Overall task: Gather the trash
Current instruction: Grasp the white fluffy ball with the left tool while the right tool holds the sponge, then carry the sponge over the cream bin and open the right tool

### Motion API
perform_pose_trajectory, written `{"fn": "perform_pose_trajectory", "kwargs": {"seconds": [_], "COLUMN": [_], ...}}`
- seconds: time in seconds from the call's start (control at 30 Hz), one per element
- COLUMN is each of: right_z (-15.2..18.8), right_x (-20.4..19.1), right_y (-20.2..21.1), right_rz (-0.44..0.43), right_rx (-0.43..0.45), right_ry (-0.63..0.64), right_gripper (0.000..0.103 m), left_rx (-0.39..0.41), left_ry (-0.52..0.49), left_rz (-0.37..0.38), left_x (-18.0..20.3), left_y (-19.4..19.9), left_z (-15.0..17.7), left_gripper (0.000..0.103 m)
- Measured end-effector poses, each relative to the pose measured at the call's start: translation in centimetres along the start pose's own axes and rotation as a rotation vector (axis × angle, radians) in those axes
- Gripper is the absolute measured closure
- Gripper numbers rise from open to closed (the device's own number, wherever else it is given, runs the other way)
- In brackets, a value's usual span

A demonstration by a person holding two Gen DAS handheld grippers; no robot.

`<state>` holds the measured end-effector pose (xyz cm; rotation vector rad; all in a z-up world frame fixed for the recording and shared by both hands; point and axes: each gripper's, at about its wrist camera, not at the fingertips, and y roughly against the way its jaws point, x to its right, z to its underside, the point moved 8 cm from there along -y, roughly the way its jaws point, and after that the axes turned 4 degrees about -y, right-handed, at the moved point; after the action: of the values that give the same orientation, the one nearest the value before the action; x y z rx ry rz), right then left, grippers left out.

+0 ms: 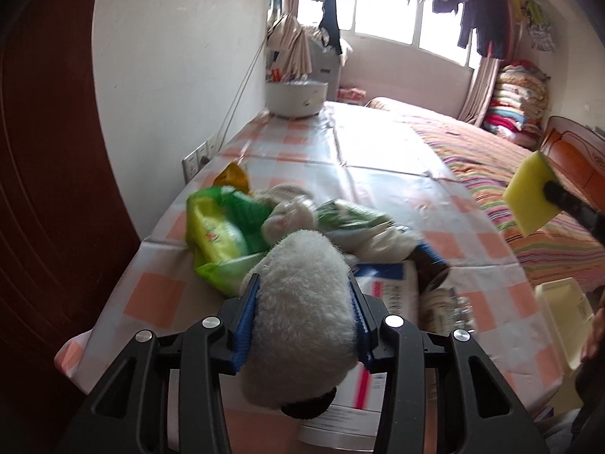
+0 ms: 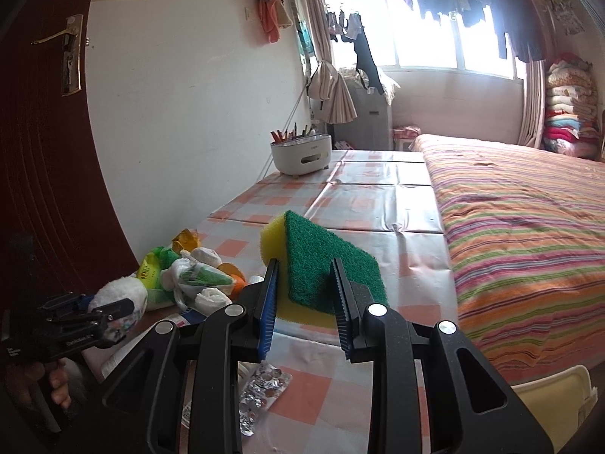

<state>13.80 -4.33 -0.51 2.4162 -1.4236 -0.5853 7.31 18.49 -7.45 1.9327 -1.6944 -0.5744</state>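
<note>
My left gripper [image 1: 304,283] is shut on a white fluffy plush toy [image 1: 302,314], held above the checked table [image 1: 378,189]; it also shows in the right wrist view [image 2: 109,299]. My right gripper [image 2: 304,265] is shut on a yellow and green sponge [image 2: 321,265], which also shows at the right of the left wrist view [image 1: 531,196]. A heap of trash lies on the table's left side: a green wrapper [image 1: 219,234], crumpled tissues [image 1: 291,208], a yellow wrapper [image 1: 232,178] and a white paper package [image 1: 385,283]. An empty pill blister [image 2: 261,389] lies under my right gripper.
A white pen holder box [image 2: 302,155] stands at the table's far end by the wall. A bed with a striped cover [image 2: 529,227] borders the table's right side. A cream plastic bin [image 1: 563,321] sits low at the right. A dark red door [image 2: 45,151] is at the left.
</note>
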Motion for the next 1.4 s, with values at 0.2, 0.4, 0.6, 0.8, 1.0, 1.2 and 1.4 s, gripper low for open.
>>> {"fn": "perform_pose_trajectory", "kwargs": {"seconds": [0.2,0.4,0.6,0.8,1.0,1.2,1.4], "right_z": [0.3,0.5,1.3,2.2,2.8,4.2,6.0], "right_x": [1.9,4.3,8.0,12.7,15.9,18.5,20.8], "right_y": [0.9,2.4,5.3,8.1,9.8,10.0,10.3], "right_rz": [0.042,0.097,0.178,0.265,0.326,0.367,0.386], "right_rx": [0.014,0.035,0.057,0.072,0.079,0.040,-0.002], "right_ry": [-0.011,-0.037,-0.070,-0.147,-0.217,-0.272,-0.338], "right_gripper": [0.077,0.077,0.076,0.076,0.076,0.075,0.074], "left_rx": [0.040,0.058,0.067,0.069,0.084,0.046,-0.017], "left_ry": [-0.034,-0.085,-0.157,-0.259,-0.341,-0.378,-0.370], "left_rz": [0.069,0.169,0.279,0.428,0.540,0.633,0.672], "left_x": [3.3,7.6,12.6,19.1,24.5,28.4,30.0], "left_y": [0.9,0.3,0.5,1.5,3.0,3.2,2.4], "left_z": [-1.1,-2.3,-3.4,-4.4,-4.6,-3.4,-2.4], "left_gripper": [0.061,0.061,0.061,0.061,0.061,0.060,0.060]}}
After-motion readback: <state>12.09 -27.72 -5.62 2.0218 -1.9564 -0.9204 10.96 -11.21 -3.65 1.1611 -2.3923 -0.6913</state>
